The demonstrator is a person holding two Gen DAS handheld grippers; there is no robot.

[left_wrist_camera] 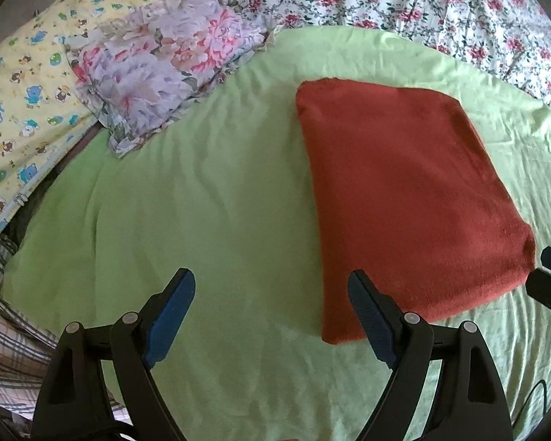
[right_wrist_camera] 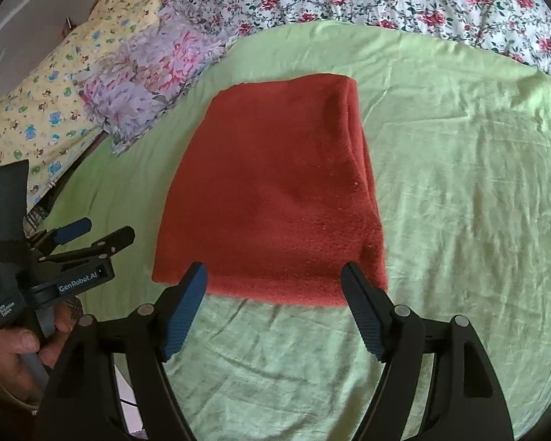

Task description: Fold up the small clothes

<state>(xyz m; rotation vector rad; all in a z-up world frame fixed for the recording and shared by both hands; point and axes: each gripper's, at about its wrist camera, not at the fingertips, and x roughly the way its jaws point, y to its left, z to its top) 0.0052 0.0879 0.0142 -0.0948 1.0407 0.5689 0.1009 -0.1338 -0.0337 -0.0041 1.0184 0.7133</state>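
A rust-red fleece cloth [left_wrist_camera: 404,191] lies folded into a thick rectangle on the light green sheet [left_wrist_camera: 202,202]. In the left wrist view my left gripper [left_wrist_camera: 272,283] stands open over bare sheet, its right finger overlapping the cloth's near left corner. Through the right wrist camera the same cloth [right_wrist_camera: 275,183] fills the middle, folded edges stacked along its right side. My right gripper [right_wrist_camera: 275,279] is open, its fingertips at the cloth's near edge, nothing pinched. The left gripper [right_wrist_camera: 92,235] shows there at the far left, open, held by a hand [right_wrist_camera: 25,345].
A lilac floral pillow [left_wrist_camera: 158,73] and a yellow bear-print pillow [left_wrist_camera: 29,84] lie at the back left. A white quilt with red flowers [left_wrist_camera: 422,0] runs along the far side. Plaid fabric [left_wrist_camera: 3,330] hangs at the near left edge of the bed.
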